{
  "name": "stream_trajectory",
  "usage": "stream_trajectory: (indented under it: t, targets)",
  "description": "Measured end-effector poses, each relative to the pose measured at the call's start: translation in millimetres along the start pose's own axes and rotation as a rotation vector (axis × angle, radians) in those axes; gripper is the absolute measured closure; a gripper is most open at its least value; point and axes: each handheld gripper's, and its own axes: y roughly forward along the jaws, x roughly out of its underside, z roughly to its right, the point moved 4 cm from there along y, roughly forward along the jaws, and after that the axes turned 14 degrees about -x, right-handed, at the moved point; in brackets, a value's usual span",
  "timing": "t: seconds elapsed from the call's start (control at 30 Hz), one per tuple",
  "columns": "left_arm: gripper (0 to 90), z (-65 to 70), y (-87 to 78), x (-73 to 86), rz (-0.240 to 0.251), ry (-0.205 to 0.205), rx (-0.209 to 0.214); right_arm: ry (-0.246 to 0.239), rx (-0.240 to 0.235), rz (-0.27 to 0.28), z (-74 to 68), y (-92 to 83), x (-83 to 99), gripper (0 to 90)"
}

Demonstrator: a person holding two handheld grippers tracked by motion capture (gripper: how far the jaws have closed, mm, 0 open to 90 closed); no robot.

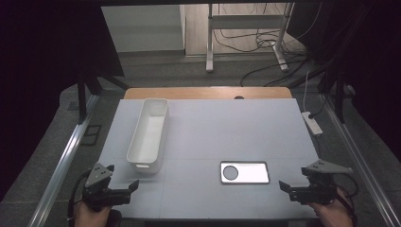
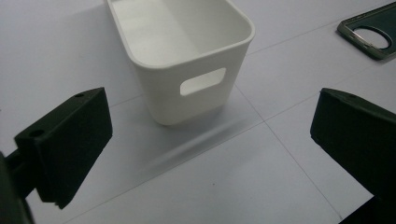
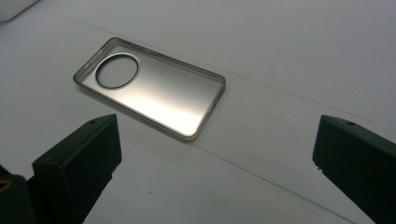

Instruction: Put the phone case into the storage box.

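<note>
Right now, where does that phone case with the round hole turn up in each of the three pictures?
High view: the phone case lies flat on the table's near right part, round hole at its left end.
Left gripper view: one end of it, with the hole, shows at the top right corner.
Right gripper view: it lies ahead of the open jaws, left of centre.
Shared landmark: the white bin, close ahead in the left gripper view.

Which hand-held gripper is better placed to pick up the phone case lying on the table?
The right hand-held gripper: it is open and faces the phone case close ahead. The left hand-held gripper faces the white bin, farther from the case.
</note>
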Motion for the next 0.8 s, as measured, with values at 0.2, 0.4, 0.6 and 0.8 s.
stream_trajectory:
  t: [0.2,0.4,0.6,0.8]
  targets:
    - [0.1,-0.2,0.1,-0.1,0.0,-0.001,0.002,-0.041,-0.014,0.009,-0.9,7.4,-6.9,0.2]
    - [0.2,0.1,0.1,-0.1,0.0,0.0,0.002,-0.053,-0.034,-0.01,-0.1,14.0,-10.4,0.2]
    - [0.2,0.6,0.6,-0.1,-0.005,0.007,0.003,-0.062,-0.049,-0.018,0.0,20.4,-13.6,0.0]
    - [0.3,0.0,0.5,0.0,-0.004,0.001,0.007,-0.068,-0.061,-0.034,-0.9,27.0,-16.8,0.0]
